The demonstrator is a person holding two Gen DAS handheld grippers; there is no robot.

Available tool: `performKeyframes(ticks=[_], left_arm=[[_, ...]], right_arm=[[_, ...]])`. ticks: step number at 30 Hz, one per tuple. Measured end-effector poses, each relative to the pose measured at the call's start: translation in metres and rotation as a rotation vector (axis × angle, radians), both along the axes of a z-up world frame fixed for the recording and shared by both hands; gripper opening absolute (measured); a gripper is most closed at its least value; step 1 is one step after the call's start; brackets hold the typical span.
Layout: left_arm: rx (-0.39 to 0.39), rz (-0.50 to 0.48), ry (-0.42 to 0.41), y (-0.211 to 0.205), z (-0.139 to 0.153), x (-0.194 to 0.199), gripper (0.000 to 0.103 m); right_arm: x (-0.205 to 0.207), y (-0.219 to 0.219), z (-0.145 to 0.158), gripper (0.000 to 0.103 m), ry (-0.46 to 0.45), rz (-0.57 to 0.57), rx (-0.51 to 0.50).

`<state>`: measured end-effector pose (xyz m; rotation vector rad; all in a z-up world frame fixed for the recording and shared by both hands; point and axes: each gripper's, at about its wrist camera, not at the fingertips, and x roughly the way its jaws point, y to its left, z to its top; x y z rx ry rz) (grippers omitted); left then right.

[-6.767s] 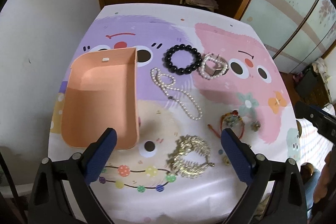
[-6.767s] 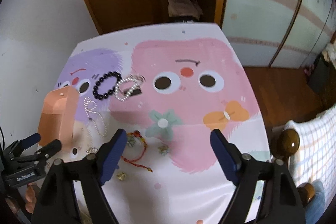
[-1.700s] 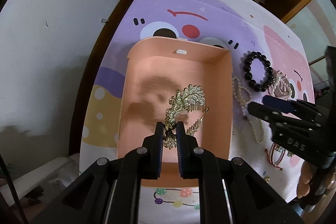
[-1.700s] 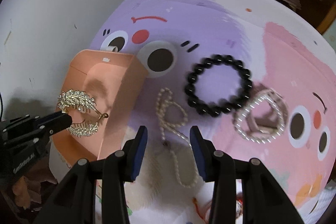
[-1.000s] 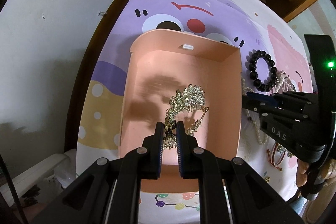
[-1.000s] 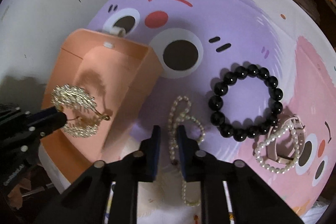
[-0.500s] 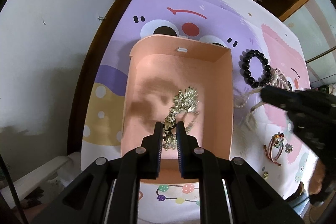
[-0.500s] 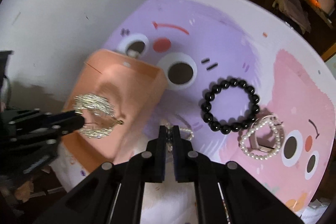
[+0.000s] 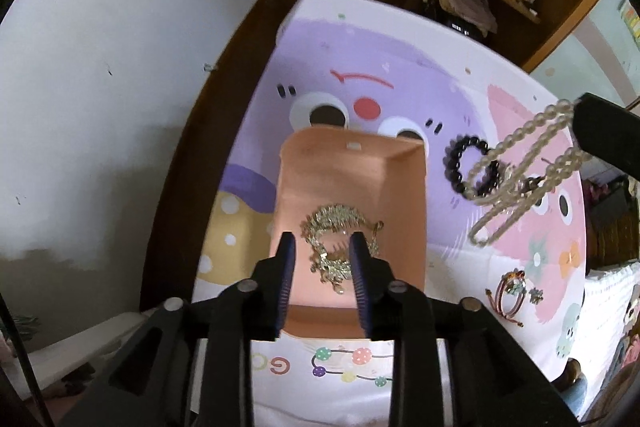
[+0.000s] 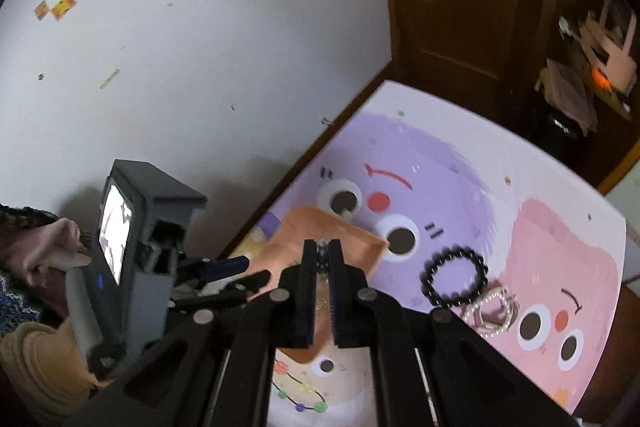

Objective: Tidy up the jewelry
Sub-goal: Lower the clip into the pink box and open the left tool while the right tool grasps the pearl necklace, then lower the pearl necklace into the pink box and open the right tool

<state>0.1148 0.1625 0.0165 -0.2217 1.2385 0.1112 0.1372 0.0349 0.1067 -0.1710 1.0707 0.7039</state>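
A gold leaf-shaped jewel (image 9: 340,237) lies on the floor of the pink tray (image 9: 404,227). Right above it hangs my left gripper (image 9: 322,243); its jaws are opening, with the jewel below the gap and no pad pressing on it. My right gripper (image 10: 322,253) is shut on the pearl necklace (image 9: 516,167), which dangles in long loops above the mat, right of the tray. A few pearls (image 10: 322,259) show between its fingers. In the right wrist view the left gripper (image 10: 236,269) is over the tray (image 10: 360,239).
A black bead bracelet (image 9: 470,167) and a pearl bracelet (image 10: 492,311) lie on the cartoon mat right of the tray. Red cord bracelets (image 9: 510,293) and a small charm (image 9: 536,294) sit nearer the front right. A white wall runs along the table's left edge.
My left jaws have parted and the gold jewel has dropped onto the tray floor, while that gripper rose. My right gripper has lifted the pearl necklace clear of the mat.
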Motion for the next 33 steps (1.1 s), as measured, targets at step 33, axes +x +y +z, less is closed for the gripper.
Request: performKeyframes(ticks=[33], left_arm=[[0.083, 0.047, -0.042, 0.01, -0.007, -0.017, 0.074]], right_arm=[[0.025, 0.031, -0.091, 0.006, 0.188, -0.065, -0.1]])
